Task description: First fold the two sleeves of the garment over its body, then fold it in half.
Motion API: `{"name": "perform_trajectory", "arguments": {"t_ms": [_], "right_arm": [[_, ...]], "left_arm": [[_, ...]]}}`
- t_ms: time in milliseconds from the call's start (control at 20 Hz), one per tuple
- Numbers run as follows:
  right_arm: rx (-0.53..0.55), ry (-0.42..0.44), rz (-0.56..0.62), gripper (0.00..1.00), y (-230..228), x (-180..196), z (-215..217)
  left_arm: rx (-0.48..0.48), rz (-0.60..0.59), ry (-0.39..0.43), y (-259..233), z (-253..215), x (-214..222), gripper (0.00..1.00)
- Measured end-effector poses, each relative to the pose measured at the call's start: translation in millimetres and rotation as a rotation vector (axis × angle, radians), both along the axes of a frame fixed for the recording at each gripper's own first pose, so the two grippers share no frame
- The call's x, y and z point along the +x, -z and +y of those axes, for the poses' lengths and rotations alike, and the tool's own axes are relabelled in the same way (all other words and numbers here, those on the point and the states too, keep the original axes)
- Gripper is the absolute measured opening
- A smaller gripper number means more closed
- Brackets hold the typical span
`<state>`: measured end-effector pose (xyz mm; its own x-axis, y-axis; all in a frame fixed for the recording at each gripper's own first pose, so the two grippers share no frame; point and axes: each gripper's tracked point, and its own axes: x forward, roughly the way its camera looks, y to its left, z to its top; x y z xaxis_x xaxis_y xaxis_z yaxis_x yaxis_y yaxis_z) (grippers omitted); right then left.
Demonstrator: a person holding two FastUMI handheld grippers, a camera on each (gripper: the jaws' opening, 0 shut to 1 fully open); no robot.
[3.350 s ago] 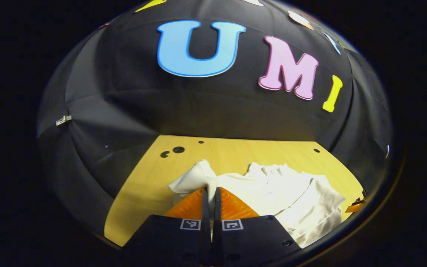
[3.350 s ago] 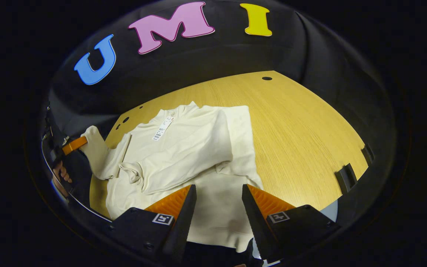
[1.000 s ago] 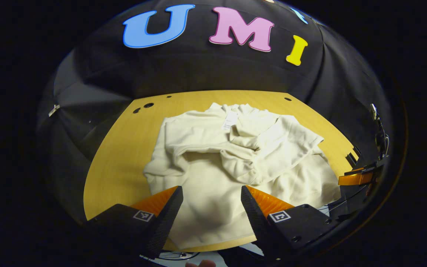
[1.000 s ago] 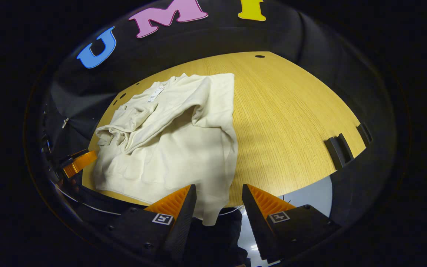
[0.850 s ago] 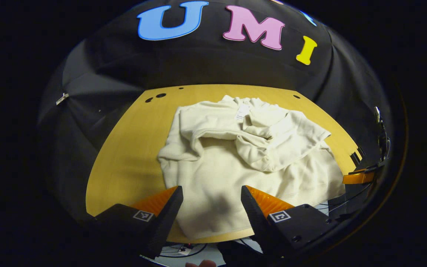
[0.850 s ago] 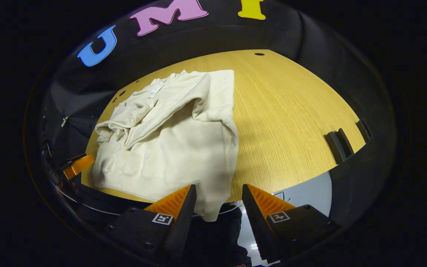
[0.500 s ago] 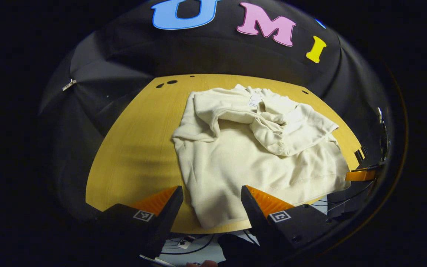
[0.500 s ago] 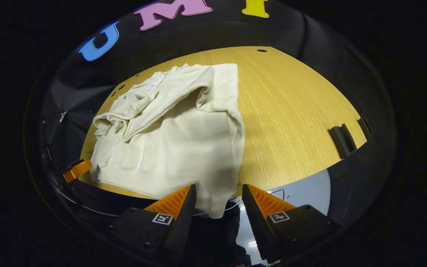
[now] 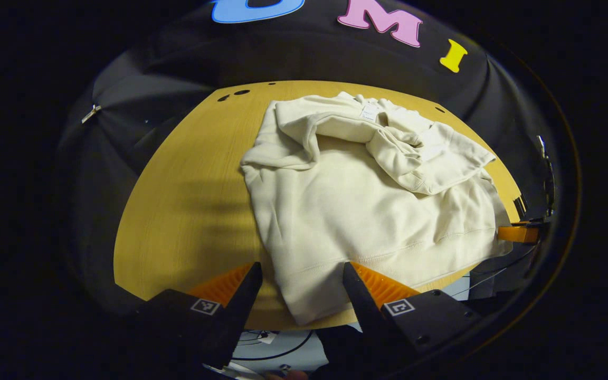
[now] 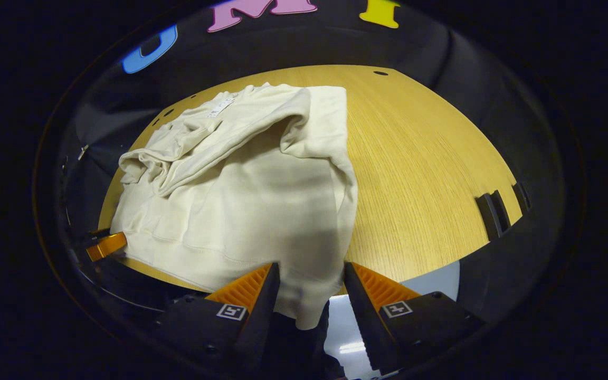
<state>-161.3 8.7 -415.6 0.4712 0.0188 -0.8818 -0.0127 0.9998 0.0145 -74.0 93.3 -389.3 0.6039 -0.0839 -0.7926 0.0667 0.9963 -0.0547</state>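
Note:
A cream sweatshirt [image 9: 357, 211] lies flat on the wooden table [image 9: 188, 200], collar at the far side. Both sleeves are laid across its chest: one sleeve [image 9: 330, 126] runs from the left, the other sleeve [image 9: 436, 163] from the right, bunched where they meet. My left gripper [image 9: 301, 269] is open, with the near left hem corner lying between its fingers at the table's front edge. My right gripper [image 10: 310, 268] is open too; the sweatshirt's [image 10: 251, 195] right hem corner hangs over the edge between its fingers. Neither presses the cloth.
Two black brackets [image 10: 488, 214] stick up at the table's [image 10: 415, 174] right edge. Small holes [image 9: 240, 92] mark the far left corner. Cables [image 9: 283, 343] hang below the front edge. Bare wood lies on both sides of the sweatshirt.
The left gripper let go of the left sleeve, which now lies over the body. Both open grippers have drawn back and moved down to the near hem corners.

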Motion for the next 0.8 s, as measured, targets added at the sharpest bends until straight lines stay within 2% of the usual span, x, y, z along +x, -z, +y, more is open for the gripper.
{"name": "perform_trajectory", "arguments": {"t_ms": [50, 150, 200, 250, 300, 350, 400, 450, 650, 800], "right_arm": [[-0.012, -0.030, 0.004, 0.77, 4.0, 1.0, 2.8], [-0.010, -0.088, -0.003, 0.78, 3.7, 2.7, 12.1], [0.000, -0.104, -0.009, 0.70, 3.1, 5.2, 14.8], [0.017, -0.110, -0.002, 0.65, 3.6, 3.8, 18.6], [0.050, -0.116, 0.004, 0.59, 3.5, 5.2, 25.2], [0.072, -0.105, 0.018, 0.30, 3.5, 6.0, 29.5], [0.082, -0.112, 0.033, 0.16, 4.2, 6.4, 32.6], [0.086, -0.112, 0.039, 0.13, 4.9, 7.2, 30.8], [0.143, -0.071, 0.016, 0.11, -13.8, 3.2, 32.3], [0.217, -0.012, -0.035, 0.11, -45.2, 9.1, 32.0]], "left_arm": [[0.006, -0.010, 0.018, -0.7, -2.6, 2.8, 0.98], [0.002, -0.010, 0.027, 0.5, -6.9, 7.7, 0.91], [-0.005, -0.008, 0.043, -0.8, -9.7, 9.8, 0.92], [-0.014, -0.008, 0.076, 0.5, -15.0, 12.9, 0.82], [-0.034, -0.007, 0.098, -0.8, -20.8, 17.5, 0.67], [-0.059, -0.002, 0.095, -2.4, -24.7, 23.2, 0.45], [-0.085, 0.005, 0.078, -4.0, -27.1, 27.5, 0.24], [-0.104, 0.021, 0.060, -4.3, -25.5, 27.5, 0.13], [-0.101, 0.033, 0.044, -12.6, -18.7, 15.8, 0.07], [-0.158, 0.016, 0.026, -35.7, -18.2, 12.0, 0.07]]}}
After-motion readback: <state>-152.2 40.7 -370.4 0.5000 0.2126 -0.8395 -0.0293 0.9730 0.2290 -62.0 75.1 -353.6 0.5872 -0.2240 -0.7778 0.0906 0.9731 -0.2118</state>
